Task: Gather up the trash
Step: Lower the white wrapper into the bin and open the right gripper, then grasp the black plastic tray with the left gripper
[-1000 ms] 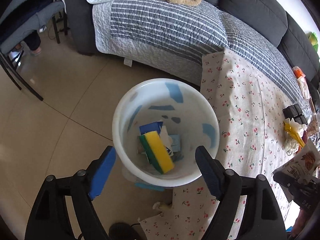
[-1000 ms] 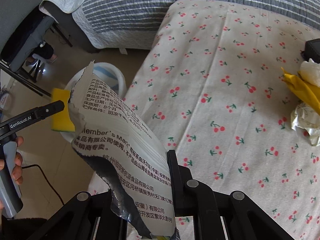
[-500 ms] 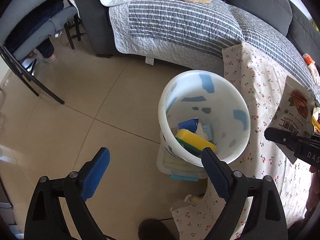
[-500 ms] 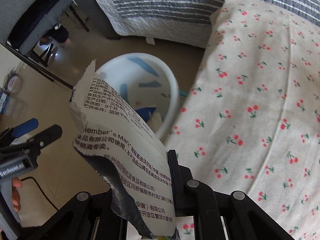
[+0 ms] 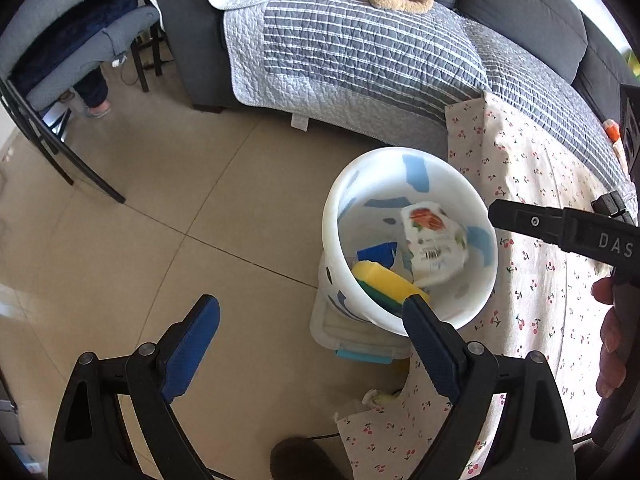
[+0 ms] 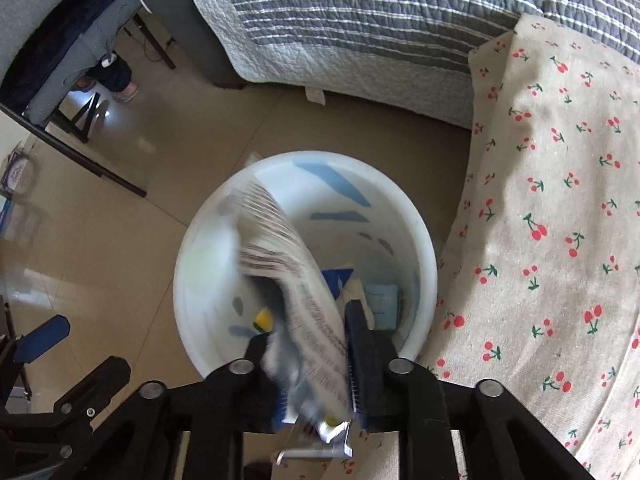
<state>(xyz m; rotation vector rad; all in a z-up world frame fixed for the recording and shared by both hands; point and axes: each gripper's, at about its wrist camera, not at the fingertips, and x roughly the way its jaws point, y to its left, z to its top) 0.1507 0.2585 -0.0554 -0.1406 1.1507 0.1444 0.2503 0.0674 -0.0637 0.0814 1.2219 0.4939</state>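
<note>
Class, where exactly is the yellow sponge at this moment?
In the left wrist view, the yellow sponge lies inside the white bucket on the floor, against its near wall, just left of the snack wrapper and beside the cherry-print cloth.

A: Where does the left wrist camera look from?

B: From behind the left gripper (image 5: pixel 308 344), tilted steeply down over a beige tiled floor (image 5: pixel 168 216). A round white plastic bucket with blue patches (image 5: pixel 472 300) sits just beyond its right finger, fairly near.

A: And the right wrist camera?

B: From behind the right gripper (image 6: pixel 308 344), also steeply down, directly above the same bucket (image 6: pixel 424 264) and closer to it.

A: What do both views share?

B: The bucket, the floor, a grey striped quilted sofa cover (image 5: pixel 360 52) ahead of the tongs, and a cream cherry-print cloth (image 6: pixel 552 200) to their right.
</note>
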